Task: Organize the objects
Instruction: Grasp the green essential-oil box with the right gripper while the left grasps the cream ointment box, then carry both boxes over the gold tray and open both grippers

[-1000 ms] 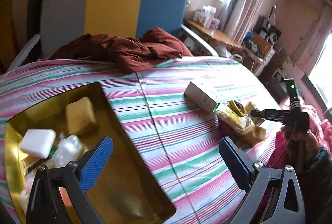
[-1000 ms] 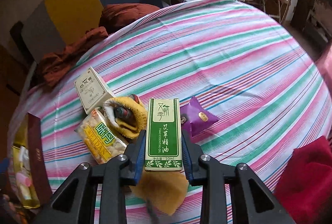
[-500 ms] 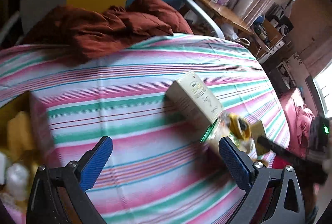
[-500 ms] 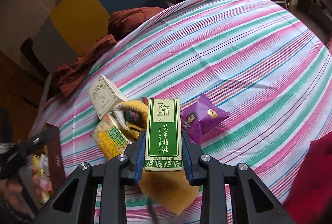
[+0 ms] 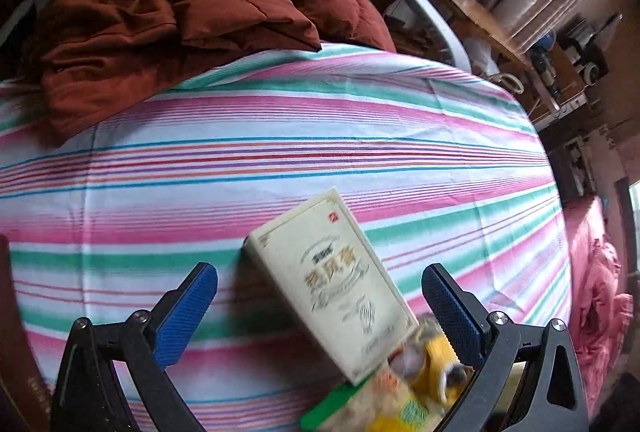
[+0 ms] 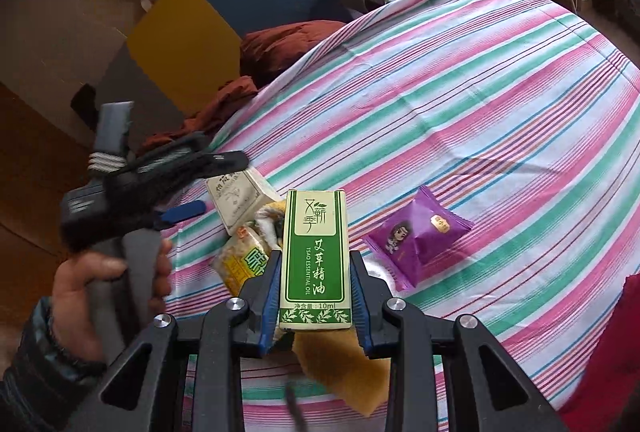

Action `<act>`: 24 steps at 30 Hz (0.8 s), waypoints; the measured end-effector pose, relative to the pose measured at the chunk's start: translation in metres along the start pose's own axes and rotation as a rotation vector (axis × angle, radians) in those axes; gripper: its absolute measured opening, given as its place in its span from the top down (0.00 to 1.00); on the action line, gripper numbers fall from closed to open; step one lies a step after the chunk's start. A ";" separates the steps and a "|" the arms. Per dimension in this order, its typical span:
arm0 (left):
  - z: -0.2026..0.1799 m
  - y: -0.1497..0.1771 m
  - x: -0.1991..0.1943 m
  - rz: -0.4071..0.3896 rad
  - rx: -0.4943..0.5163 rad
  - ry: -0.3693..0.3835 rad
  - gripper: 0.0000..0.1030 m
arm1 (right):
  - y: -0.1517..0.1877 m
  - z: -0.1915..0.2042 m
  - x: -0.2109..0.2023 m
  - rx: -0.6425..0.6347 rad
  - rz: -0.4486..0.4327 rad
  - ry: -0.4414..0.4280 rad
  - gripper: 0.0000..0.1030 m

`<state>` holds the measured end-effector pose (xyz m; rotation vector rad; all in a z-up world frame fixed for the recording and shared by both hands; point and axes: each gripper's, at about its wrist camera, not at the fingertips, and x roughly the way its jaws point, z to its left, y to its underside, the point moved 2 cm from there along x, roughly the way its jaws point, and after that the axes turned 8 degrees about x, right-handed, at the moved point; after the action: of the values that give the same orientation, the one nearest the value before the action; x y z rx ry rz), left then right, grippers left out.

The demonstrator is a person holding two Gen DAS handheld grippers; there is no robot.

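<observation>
The left tool (image 5: 320,308), its blue pads spread wide, hung just above the cream rectangular cardboard box (image 5: 334,282) lying on the striped bench cloth (image 5: 280,136), long axis slanting across the gap, while the right tool (image 6: 314,296) pinched the green-and-white essential-oil carton (image 6: 314,260).

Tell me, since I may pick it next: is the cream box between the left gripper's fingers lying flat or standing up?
Lying flat. The cream box shows its broad printed face upward on the striped cloth, one end overlapping the snack packet, inside the open left gripper.
</observation>
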<state>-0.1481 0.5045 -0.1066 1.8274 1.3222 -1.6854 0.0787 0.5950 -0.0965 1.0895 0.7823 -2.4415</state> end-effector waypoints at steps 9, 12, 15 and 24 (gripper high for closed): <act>0.007 0.007 0.026 0.096 0.069 -0.012 0.00 | 0.000 -0.001 0.000 0.001 -0.003 -0.007 0.71; 0.019 0.010 0.019 0.094 0.113 0.012 0.13 | 0.000 -0.001 0.001 0.001 -0.002 -0.006 0.71; 0.033 0.018 0.008 0.089 0.209 -0.007 0.41 | 0.000 -0.001 0.001 -0.002 0.003 0.004 0.71; 0.044 0.069 -0.019 0.005 0.386 -0.105 0.49 | 0.002 -0.002 0.001 -0.007 0.004 0.008 0.71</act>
<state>-0.1186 0.4280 -0.1242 1.9024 1.0008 -2.1189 0.0803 0.5942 -0.0986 1.0984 0.7897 -2.4306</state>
